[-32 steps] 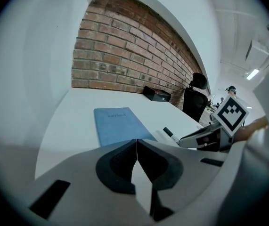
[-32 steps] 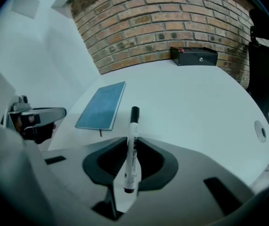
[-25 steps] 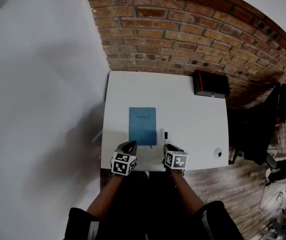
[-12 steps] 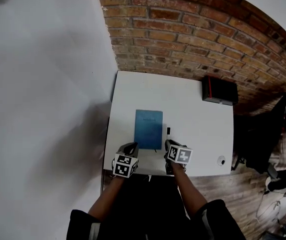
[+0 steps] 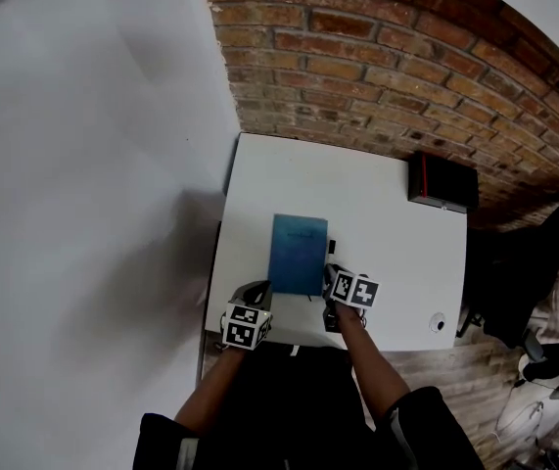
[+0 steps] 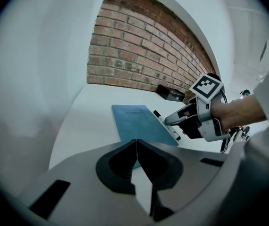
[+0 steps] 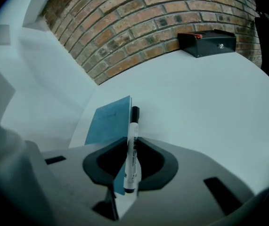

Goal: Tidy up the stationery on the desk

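Right gripper view: the right gripper [image 7: 130, 147] is clamped on a white marker [image 7: 133, 140] at mid-barrel, black cap pointing away from the hand. The cap sits just beside the right edge of the blue notebook [image 5: 299, 255].

Change over the last second: the right gripper has carried the marker from off the notebook's near right corner to alongside its right edge. The grip has not altered. The left gripper [image 5: 259, 290] has hardly shifted. It stays at the notebook's near left corner, jaws pressed together with nothing between them.

Judgement: pick-up of the marker is done and the carry is under way. Where it is headed is not evident. I cannot tell whether the marker clears the desk [image 5: 377, 213].

The notebook lies flat and closed, untouched by either gripper.

Containers: one black box [image 5: 442, 182] with a red side stands well beyond the notebook to the far right, against the brick wall [image 5: 377, 57]. It looks closed, and its contents are not visible.
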A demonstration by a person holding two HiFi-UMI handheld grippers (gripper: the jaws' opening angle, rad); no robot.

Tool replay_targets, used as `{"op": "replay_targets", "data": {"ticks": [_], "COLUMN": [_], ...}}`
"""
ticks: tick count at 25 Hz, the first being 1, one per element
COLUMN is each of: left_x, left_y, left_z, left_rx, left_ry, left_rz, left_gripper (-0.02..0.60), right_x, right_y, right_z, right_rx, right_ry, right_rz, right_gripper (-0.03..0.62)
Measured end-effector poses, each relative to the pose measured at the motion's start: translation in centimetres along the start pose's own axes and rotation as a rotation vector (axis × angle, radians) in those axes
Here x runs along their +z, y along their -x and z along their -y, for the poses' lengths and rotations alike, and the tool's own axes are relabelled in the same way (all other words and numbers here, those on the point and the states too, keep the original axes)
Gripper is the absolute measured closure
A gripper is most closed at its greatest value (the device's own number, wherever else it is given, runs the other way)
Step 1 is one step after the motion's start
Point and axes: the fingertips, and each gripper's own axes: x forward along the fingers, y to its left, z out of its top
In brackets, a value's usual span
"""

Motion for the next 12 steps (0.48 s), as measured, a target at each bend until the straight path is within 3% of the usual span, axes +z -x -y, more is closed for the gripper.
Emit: {"op": "replay_targets", "data": {"ticks": [12], "left_x": [-0.75], "left_y": [-0.36], "left_z": [-0.46], "left_rx": [0.012], "left_ry": [0.021], "left_rz": [-0.022], "left_gripper": [0.565], "right_x": [-0.29], "right_y": [-0.93], "right_z": [-0.15], "right_rx": [0.029], "right_ry": [0.031], "right_rz": [-0.031], "right_gripper": [0.516]}}
